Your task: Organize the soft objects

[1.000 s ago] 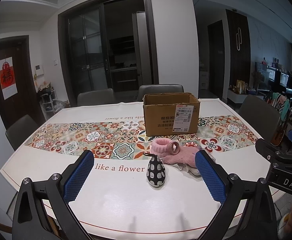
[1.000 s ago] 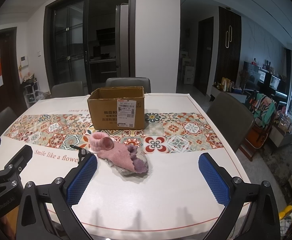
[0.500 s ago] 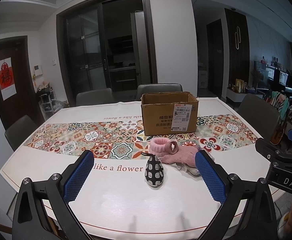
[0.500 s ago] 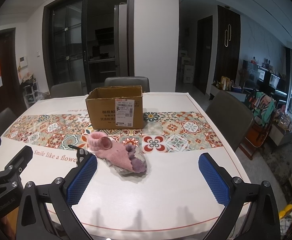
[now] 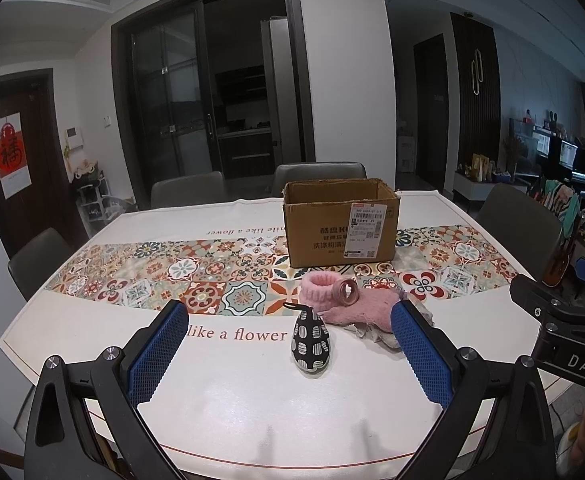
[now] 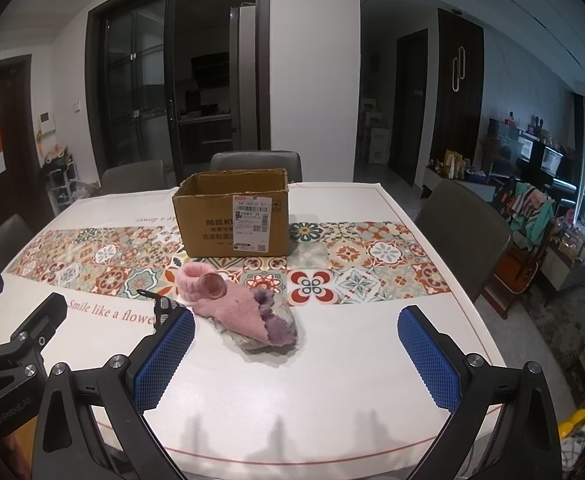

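Note:
A small black shoe with white spots (image 5: pixel 310 340) lies on the white table, in front of my open, empty left gripper (image 5: pixel 288 354). Just behind and right of it lies a pile of pink fuzzy socks (image 5: pixel 348 304) over a grey-purple soft piece. The pile also shows in the right wrist view (image 6: pixel 232 308), left of centre. An open cardboard box (image 5: pixel 340 226) stands behind the pile, and it shows in the right wrist view (image 6: pixel 234 214) too. My right gripper (image 6: pixel 296 360) is open and empty, hovering over the table's near edge. The spotted shoe (image 6: pixel 163 307) is mostly hidden behind its left finger.
The table (image 5: pixel 232 392) carries a patterned tile runner (image 5: pixel 172 276) across its middle. Grey chairs stand around it, one at the right side (image 6: pixel 462 236). The right gripper's body (image 5: pixel 564 332) shows at the right edge of the left wrist view.
Both views have shifted slightly; the box and the soft things sit a little higher and closer to centre. Both grippers stay open. Nothing on the table has moved.

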{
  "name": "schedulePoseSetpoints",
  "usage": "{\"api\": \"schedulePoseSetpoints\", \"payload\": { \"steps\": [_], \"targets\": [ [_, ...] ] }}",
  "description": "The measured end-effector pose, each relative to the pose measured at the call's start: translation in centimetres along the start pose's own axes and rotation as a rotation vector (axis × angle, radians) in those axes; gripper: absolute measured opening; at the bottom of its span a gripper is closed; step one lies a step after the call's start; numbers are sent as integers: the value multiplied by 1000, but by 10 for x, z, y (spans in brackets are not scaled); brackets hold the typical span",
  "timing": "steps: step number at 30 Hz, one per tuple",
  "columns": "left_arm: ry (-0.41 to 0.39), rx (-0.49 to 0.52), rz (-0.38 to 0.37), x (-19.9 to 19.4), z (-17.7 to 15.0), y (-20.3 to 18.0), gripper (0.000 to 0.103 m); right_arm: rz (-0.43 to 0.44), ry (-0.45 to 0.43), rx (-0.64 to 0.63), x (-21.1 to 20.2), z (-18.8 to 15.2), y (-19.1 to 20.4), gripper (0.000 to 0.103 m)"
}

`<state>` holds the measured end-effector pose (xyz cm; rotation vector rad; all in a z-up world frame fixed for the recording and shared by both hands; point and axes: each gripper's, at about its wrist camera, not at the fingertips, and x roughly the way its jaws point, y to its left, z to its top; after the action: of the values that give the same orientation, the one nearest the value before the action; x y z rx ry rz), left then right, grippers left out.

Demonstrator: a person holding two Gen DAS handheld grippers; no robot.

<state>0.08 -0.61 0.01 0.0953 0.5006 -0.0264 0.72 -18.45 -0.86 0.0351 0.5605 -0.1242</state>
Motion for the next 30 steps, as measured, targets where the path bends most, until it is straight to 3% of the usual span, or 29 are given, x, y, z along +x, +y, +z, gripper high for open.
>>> {"api": "schedulePoseSetpoints", "payload": {
  "steps": [16, 30],
  "targets": [
    [119, 11, -37, 57, -6, 7, 103, 23, 78, -15, 47, 0, 11, 102],
    [249, 26, -117, 134, -12, 16, 96, 86, 212, -42, 119, 7, 34, 92]
  ]
}}
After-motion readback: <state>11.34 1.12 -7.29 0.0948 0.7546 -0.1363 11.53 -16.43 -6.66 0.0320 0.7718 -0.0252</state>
